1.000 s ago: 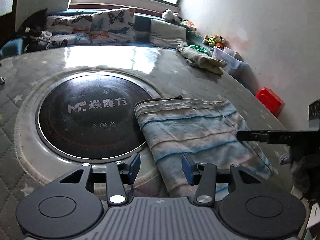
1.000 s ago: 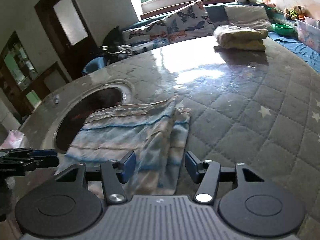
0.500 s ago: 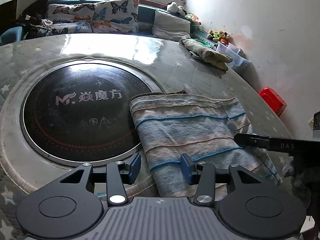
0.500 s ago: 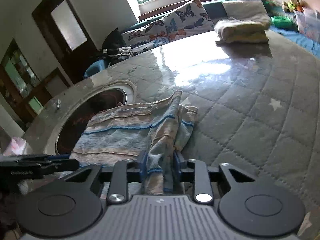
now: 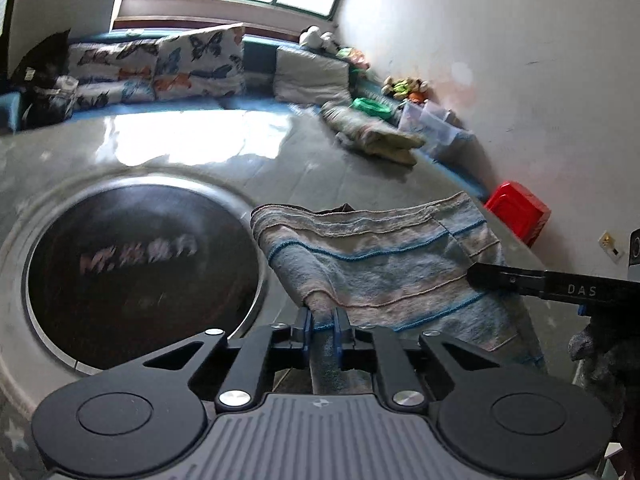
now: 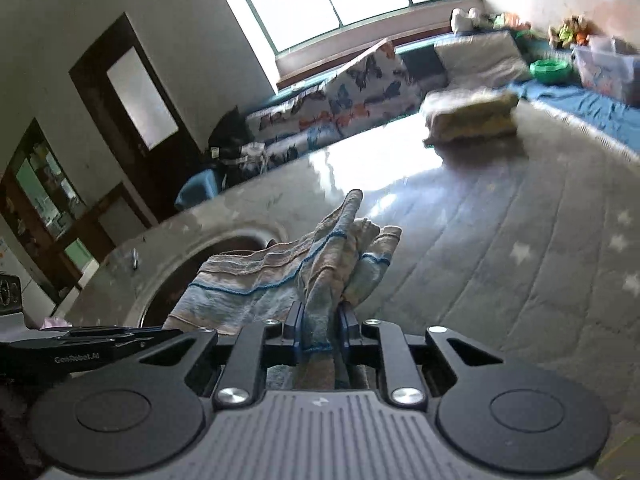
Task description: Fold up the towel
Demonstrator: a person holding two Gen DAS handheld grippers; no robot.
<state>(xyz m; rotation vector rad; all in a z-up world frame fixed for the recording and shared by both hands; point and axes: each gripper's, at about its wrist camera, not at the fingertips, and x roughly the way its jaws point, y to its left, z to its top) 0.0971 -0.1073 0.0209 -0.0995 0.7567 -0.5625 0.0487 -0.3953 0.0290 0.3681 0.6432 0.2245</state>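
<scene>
A striped towel [image 5: 384,268], pale with blue and tan lines, hangs stretched above the round table between both grippers. My left gripper [image 5: 321,320] is shut on its near left corner, cloth bunched between the blue pads. My right gripper [image 6: 320,326] is shut on the near right corner, where the towel [image 6: 320,272] rises in a crumpled ridge. From the right edge of the left wrist view the right gripper's finger [image 5: 520,280] reaches in against the cloth. The towel's far edge rests partly over the dark round hob.
A dark glass hob [image 5: 140,268] with a metal ring is set in the quilted grey table cover [image 6: 500,272]. A folded stack of towels [image 6: 470,114] lies at the far table edge. A red box [image 5: 518,212] sits by the wall. A cushioned bench [image 5: 160,68] runs under the window.
Both grippers went from open to shut on the towel's near corners, the right one first. The near edge has been lifted off the table and both views tilt upward.
</scene>
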